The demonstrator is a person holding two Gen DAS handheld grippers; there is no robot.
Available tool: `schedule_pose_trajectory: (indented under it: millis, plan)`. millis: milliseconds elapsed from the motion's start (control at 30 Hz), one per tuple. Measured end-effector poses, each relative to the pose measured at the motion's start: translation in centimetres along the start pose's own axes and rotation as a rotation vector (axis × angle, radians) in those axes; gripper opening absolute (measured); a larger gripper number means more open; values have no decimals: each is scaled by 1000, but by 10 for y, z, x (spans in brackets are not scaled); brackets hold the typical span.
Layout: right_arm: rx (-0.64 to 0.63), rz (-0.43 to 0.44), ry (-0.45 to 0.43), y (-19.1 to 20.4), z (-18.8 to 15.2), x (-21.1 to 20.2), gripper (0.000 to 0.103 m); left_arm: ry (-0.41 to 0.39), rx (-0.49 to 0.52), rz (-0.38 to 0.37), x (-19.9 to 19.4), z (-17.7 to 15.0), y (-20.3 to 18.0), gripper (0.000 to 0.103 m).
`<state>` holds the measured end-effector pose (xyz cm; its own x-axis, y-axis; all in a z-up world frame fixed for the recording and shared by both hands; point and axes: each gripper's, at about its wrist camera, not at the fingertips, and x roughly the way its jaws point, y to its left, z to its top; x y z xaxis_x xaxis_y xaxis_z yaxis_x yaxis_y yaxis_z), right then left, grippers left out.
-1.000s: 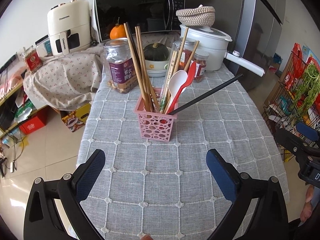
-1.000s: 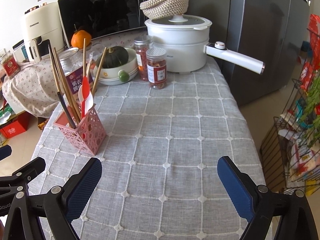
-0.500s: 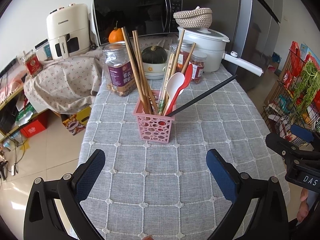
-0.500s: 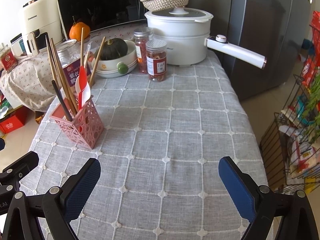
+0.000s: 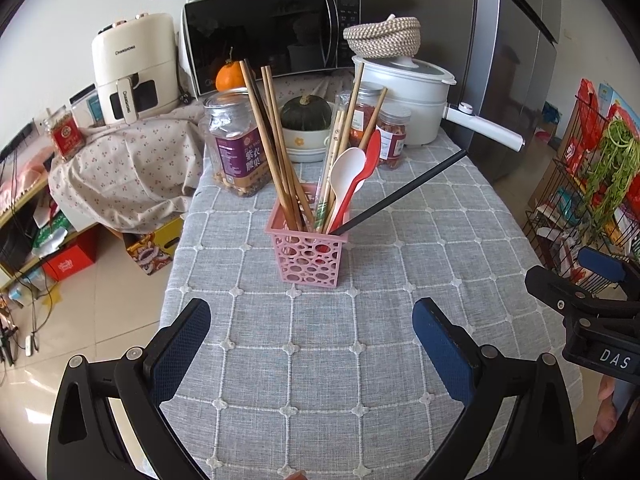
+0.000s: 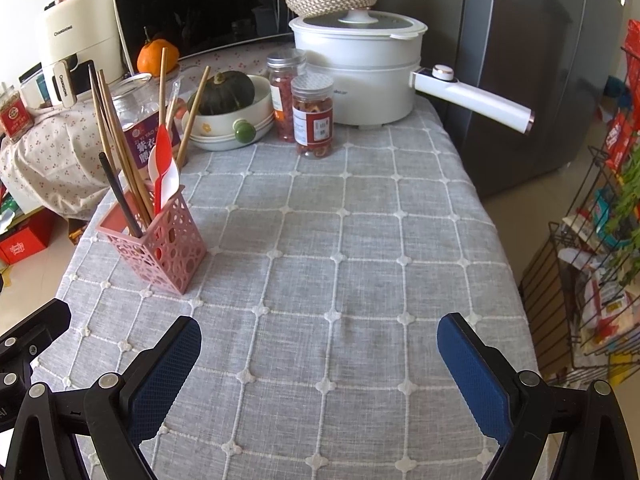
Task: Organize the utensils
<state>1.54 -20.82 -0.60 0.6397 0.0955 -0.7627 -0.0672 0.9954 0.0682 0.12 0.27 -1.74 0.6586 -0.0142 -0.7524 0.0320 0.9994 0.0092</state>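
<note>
Fingers of both grippers spread, empty; only left view shows black chopstick leaning far out.

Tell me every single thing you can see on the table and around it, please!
pink basket: one, on the grey tablecloth, holding all utensils
wooden chopsticks: several, brown, upright in basket
black chopstick: one, leaning right
spoons: two, white and red, in basket
jars: three, clear, behind basket
squash: one, dark green, in white bowl
pot: one, white, back right, woven basket on top
orange: one, by black microwave
air fryer: one, cream, left
fridge: one, grey, right
left gripper: open, empty
right gripper: open, empty
</note>
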Motion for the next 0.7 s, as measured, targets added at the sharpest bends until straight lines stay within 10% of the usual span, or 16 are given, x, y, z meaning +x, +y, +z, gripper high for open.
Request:
schedule_pose_trajectory:
  millis: [700]
  plan:
    - [0,2,7,-1,-1,1,98,2,7,-4,0,0,-2,102]
